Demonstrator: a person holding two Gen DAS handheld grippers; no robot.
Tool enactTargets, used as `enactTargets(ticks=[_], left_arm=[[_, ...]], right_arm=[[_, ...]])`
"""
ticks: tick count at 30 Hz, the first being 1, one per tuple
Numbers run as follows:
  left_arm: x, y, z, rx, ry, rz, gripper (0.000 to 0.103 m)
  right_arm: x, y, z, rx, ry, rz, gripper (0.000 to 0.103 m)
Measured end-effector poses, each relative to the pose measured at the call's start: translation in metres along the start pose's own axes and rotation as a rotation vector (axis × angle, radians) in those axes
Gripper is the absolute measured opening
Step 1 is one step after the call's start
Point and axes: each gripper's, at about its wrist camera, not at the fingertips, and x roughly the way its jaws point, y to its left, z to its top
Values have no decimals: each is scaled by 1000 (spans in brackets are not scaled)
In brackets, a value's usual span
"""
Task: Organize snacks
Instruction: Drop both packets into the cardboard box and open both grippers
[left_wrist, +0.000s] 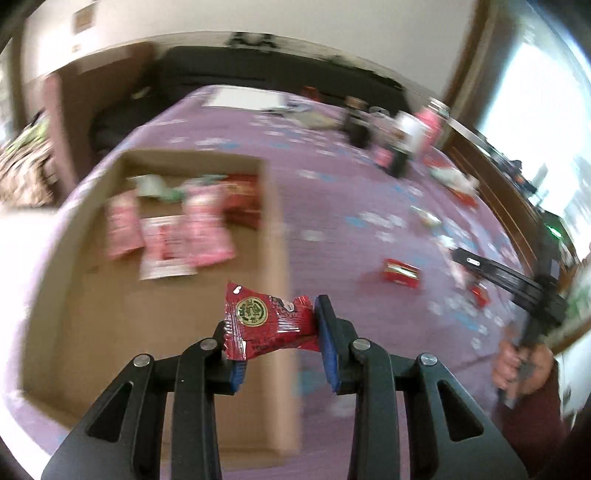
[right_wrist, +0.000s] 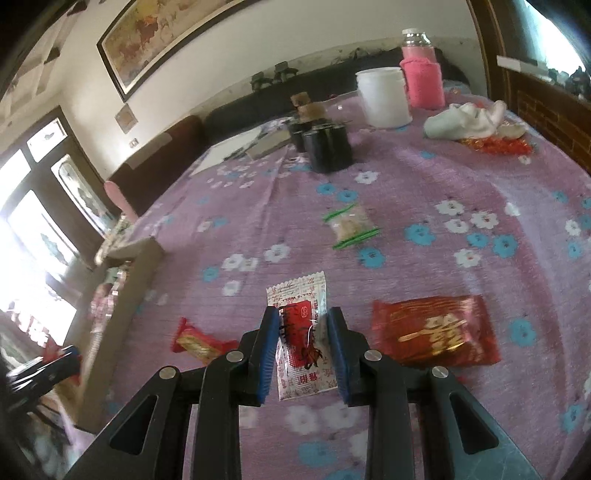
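Over the cardboard box (left_wrist: 92, 206), the left gripper (left_wrist: 275, 332) clamps a small red candy (left_wrist: 267, 325) by its crimped wrapper ends, above pink packets (left_wrist: 207, 225) already inside. On the floral cloth (right_wrist: 443, 177), the right gripper (right_wrist: 301, 347) straddles a white-and-red sachet (right_wrist: 301, 295) lying flat; whether the jaws have closed on it cannot be told. Both look feather-light, with thin, crinkly, slick film, so a pinch across the flat body or sealed edge seems safest. A larger red pack (right_wrist: 432, 332) lies just beside.
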Motion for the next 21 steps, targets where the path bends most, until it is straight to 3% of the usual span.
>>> enactTargets(ticks=[5,10,21], left_arm=[[1,59,7,-73,14,112,30],[17,94,15,-128,59,140,30],[51,109,31,-116,112,159,31]], right_arm=[[-8,49,7,-57,23,71,28],[5,114,11,-153,72,138,27],[70,239,-16,-332,219,205,27]])
